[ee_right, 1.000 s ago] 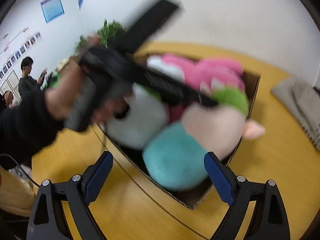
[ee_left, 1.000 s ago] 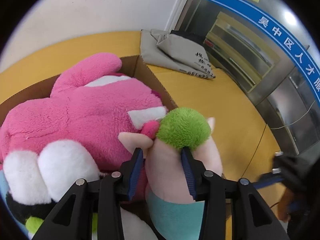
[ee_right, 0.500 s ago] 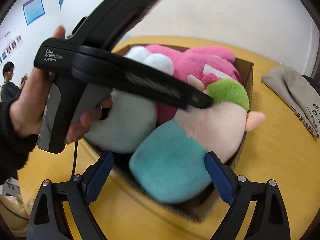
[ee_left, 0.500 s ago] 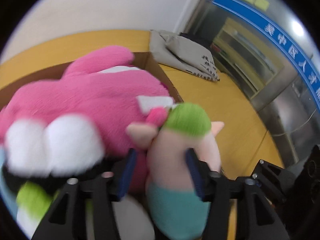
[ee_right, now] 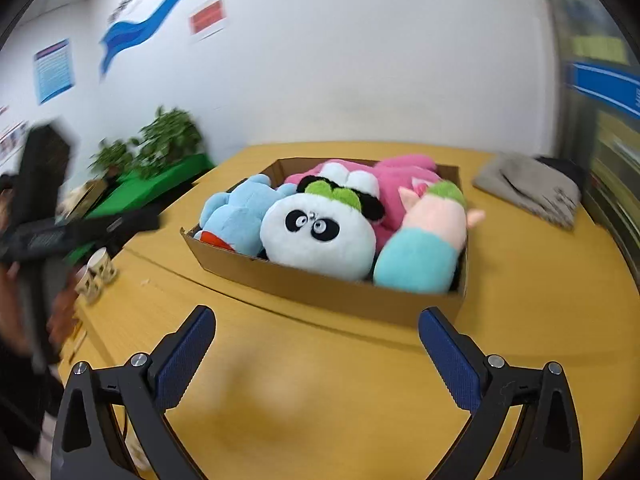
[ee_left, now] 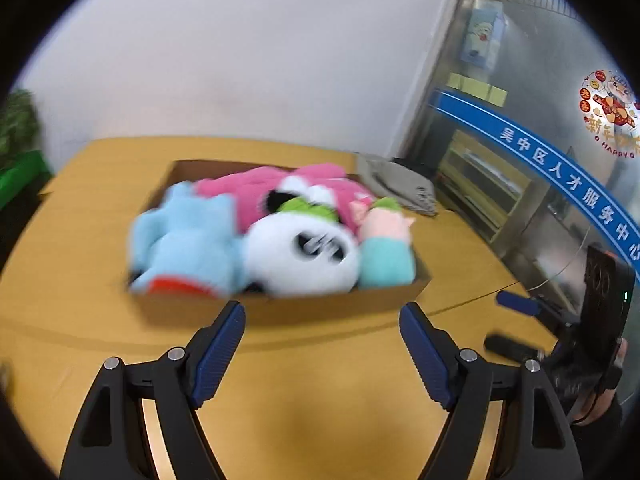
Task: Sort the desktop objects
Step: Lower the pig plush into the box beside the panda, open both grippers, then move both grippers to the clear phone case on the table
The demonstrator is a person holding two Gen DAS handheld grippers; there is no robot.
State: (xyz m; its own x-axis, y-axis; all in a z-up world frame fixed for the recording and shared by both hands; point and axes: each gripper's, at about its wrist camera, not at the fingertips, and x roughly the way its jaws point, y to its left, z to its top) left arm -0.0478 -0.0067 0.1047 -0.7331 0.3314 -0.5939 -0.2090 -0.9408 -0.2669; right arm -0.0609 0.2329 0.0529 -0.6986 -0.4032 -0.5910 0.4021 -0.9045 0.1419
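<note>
Toys (ee_right: 320, 236) sit packed in the cardboard box (ee_right: 320, 284) mid-frame, so we hold left tongs (ee_left: 322, 344), jaws just widened, and right tongs (ee_right: 316, 350) spread and empty above bare table (ee_right: 320, 400) below it.

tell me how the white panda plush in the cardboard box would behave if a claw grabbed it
The round white panda plush toy looks fluffy and stuffed, so it would probably squash between the pads rather than resist. It is likely light for its bulk. Wedged between the light blue plush toy and the pink-and-teal plush doll in the brown cardboard box, it may drag them along.
</note>
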